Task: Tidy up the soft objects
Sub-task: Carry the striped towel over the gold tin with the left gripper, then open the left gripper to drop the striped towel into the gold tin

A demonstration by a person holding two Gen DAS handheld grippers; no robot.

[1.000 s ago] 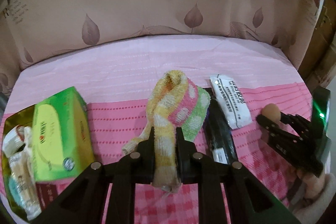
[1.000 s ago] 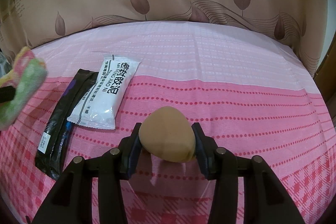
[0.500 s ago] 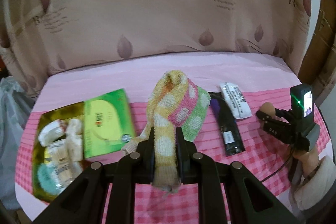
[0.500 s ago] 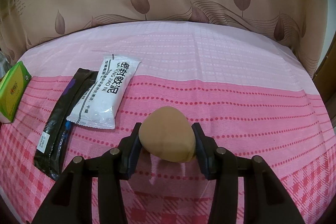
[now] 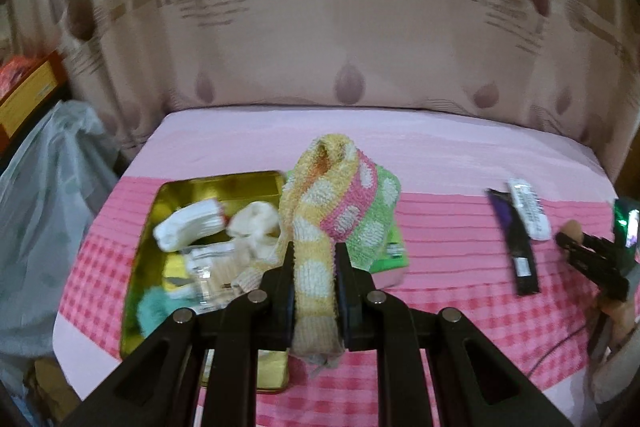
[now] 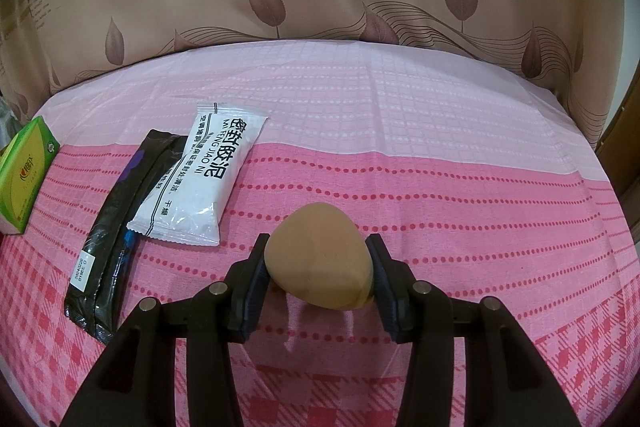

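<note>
Holding a folded terry towel (image 5: 320, 227) in yellow, pink and green with white dots, our left tool (image 5: 314, 279) has its two fingers pressed against the yellow band, which hangs a little below them. Beneath and to the left of this tool sits a gold tin tray (image 5: 224, 183) on the desk (image 5: 440, 227), which wears a pink checked cloth; inside the tray lie white rolled socks (image 5: 188, 229), a teal fluffy piece (image 5: 154, 309) and some clear packets we cannot read. A green box (image 5: 390, 255) peeks out just behind the towel, to its right.

Our right tool (image 6: 318, 267) is clamped on a tan egg-shaped sponge (image 6: 320, 261), one finger pad on each side, and carries it just above the cloth. Ahead and to the left of it a white sachet (image 6: 200, 183) with black Chinese lettering rests partly on a long black pouch (image 6: 116, 239); the two touch. Further left, at the view's edge, the green box (image 6: 24, 175) lies on the desk. From the left wrist view the right tool (image 5: 588, 259) appears far off to the right, well apart from the tray.
</note>
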